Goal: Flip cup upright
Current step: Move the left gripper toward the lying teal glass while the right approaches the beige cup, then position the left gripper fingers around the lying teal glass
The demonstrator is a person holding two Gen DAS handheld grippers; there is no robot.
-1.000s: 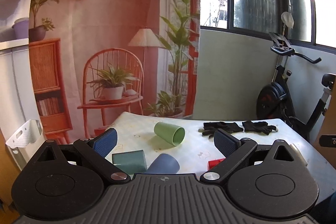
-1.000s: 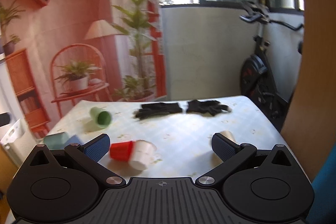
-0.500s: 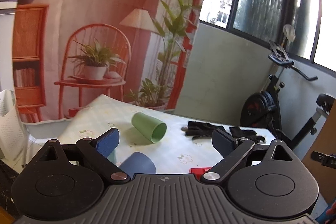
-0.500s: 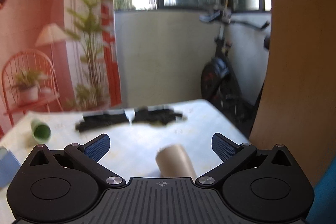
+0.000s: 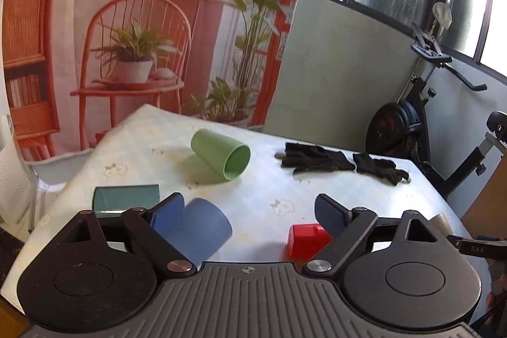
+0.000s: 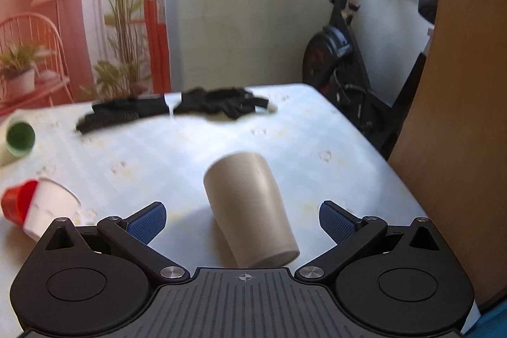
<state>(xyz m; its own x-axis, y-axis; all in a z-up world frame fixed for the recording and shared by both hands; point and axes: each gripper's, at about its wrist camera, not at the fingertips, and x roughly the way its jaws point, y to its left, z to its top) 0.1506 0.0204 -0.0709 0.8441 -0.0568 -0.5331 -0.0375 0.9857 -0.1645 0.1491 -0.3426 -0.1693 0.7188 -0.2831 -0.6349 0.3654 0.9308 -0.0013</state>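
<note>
The beige cup point(image 6: 250, 208) lies on its side on the table point(image 6: 317, 129), at lower centre of the right wrist frame. It sits between the spread jaws of the right gripper point(image 6: 242, 219), touching neither blue pad. Its long axis runs roughly along the gripper's forward axis, tilted slightly: the closed base points up-frame and the rim end lies at the bottom, against the gripper body, its opening facing down-frame and not visible. The right gripper is released and holds nothing.

The left gripper point(image 5: 248, 214) is also released and empty. A blue cup point(image 5: 202, 230) lies just beside its left pad, a red cup point(image 5: 305, 238) just beside its right pad.

Judgement: the right hand is the nearer to the beige cup. Closing the jaws across the cup's body is the likely next step.

View differences: only the right wrist view shows the white cup point(image 6: 50, 213) nested with the red cup. Only the left wrist view shows the teal cup point(image 5: 126, 200) and the full side of the green cup point(image 5: 221, 157). Black gloves point(image 5: 320, 160) appear in both, at mid-frame.
</note>
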